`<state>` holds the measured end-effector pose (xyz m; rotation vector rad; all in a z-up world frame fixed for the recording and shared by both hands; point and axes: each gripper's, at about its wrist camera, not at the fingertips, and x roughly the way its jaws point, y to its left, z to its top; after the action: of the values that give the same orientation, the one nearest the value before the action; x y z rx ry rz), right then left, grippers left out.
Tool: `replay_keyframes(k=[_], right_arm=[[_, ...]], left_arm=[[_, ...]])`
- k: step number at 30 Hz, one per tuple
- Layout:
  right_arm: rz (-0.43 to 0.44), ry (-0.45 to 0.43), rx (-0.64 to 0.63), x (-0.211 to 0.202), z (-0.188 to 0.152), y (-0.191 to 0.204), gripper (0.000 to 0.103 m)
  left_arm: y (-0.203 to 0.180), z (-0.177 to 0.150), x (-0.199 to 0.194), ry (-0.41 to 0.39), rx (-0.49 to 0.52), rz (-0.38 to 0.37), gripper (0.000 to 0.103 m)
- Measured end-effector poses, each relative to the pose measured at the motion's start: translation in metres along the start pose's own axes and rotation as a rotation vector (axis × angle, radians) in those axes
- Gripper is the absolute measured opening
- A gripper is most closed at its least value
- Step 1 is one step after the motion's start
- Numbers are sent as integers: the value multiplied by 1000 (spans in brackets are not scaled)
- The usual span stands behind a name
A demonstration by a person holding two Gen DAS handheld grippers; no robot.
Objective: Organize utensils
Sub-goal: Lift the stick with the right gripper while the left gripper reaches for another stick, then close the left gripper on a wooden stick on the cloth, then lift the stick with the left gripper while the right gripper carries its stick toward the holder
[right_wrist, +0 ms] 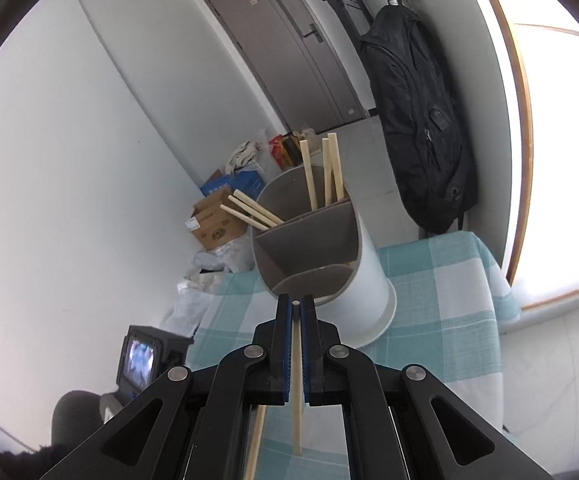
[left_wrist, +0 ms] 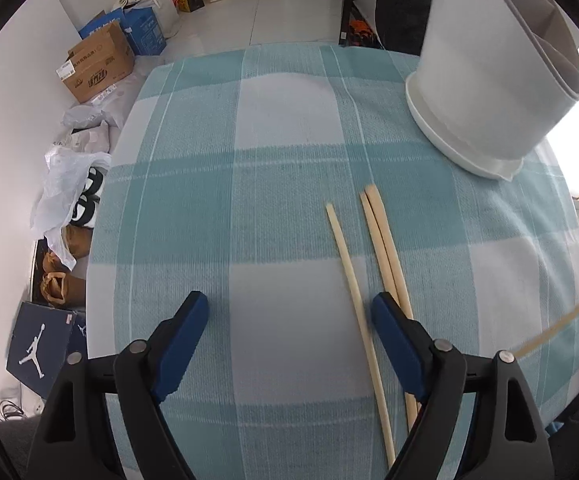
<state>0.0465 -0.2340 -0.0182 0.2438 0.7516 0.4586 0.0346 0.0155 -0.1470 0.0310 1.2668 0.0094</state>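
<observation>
The left hand-held gripper [left_wrist: 289, 312] points steeply down over the tabletop [left_wrist: 281, 128], which is covered by a teal and white checked cloth. Its jaws stand wide apart and grasp nothing. Bare cloth lies between the blue pads [left_wrist: 193, 320].

Three loose chopsticks [left_wrist: 385, 256] lie flat on the cloth. One lies alone, passing just inside the right-hand pad. Two lie side by side, touching each other, and run under that pad's outer edge. Whether the pad touches them cannot be told.

The white utensil holder [left_wrist: 485, 76] stands on the tabletop near the far right corner, well apart from the left jaws. In the right wrist view its grey interior is split by partitions into compartments. Three chopsticks stand upright in the far compartment [right_wrist: 325, 176]. Three more lean out over the rim of the left-hand compartment [right_wrist: 249, 210]. The nearest compartment shows nothing inside.

The right hand-held gripper [right_wrist: 296, 306] is clenched on a single chopstick [right_wrist: 297, 408]. The stick runs lengthwise between the pads, and its tip shows at the fingertips, in line with the holder's near rim [right_wrist: 309, 280]. Its other end hangs down below the jaws, above the cloth.

A black backpack [right_wrist: 421, 128] hangs beyond the tabletop. Cardboard boxes [left_wrist: 97, 64] sit on the floor.
</observation>
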Motion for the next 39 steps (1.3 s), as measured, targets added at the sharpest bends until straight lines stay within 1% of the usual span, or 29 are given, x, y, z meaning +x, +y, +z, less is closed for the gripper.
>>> replay_keyframes(k=[2, 3, 4, 5, 7, 8, 10, 11, 13, 17, 20, 26, 29, 34, 39], right_arm=[[-6, 5, -4, 0, 1, -2, 3], [-4, 7, 0, 1, 2, -3, 3], [3, 6, 10, 0, 3, -5, 3], [6, 3, 15, -1, 4, -7, 3], [9, -1, 20, -3, 5, -8, 3], [12, 0, 25, -4, 5, -9, 3], [14, 0, 29, -4, 6, -9, 3], [15, -1, 29, -5, 6, -9, 3], [11, -4, 28, -7, 6, -9, 3], [6, -3, 28, -7, 4, -9, 3], [-9, -3, 24, -6, 3, -9, 3], [-23, -10, 28, -5, 2, -11, 3], [-22, -18, 18, -4, 1, -8, 3], [4, -38, -7, -5, -2, 2, 3], [9, -56, -38, -8, -5, 14, 3]], left_arm=[[-4, 5, 2, 2, 12, -5, 73], [-5, 6, 1, 6, 14, -18, 64], [-6, 9, 1, 10, 13, -28, 58], [-8, 11, 1, 11, 18, -29, 55], [-10, 12, 1, 11, 30, -38, 40], [-10, 13, 1, 11, 35, -41, 37], [-11, 14, 1, 7, 38, -50, 18], [-11, 14, 1, 5, 34, -57, 15], [-10, 18, 2, 11, 19, -68, 3], [-5, 25, 3, 15, -36, -89, 1], [-1, 25, 0, -20, -80, -127, 1], [6, 16, -37, -207, -130, -174, 1], [7, 8, -56, -285, -151, -211, 1], [-1, 2, -74, -352, -116, -209, 1], [7, -1, -84, -399, -120, -225, 1]])
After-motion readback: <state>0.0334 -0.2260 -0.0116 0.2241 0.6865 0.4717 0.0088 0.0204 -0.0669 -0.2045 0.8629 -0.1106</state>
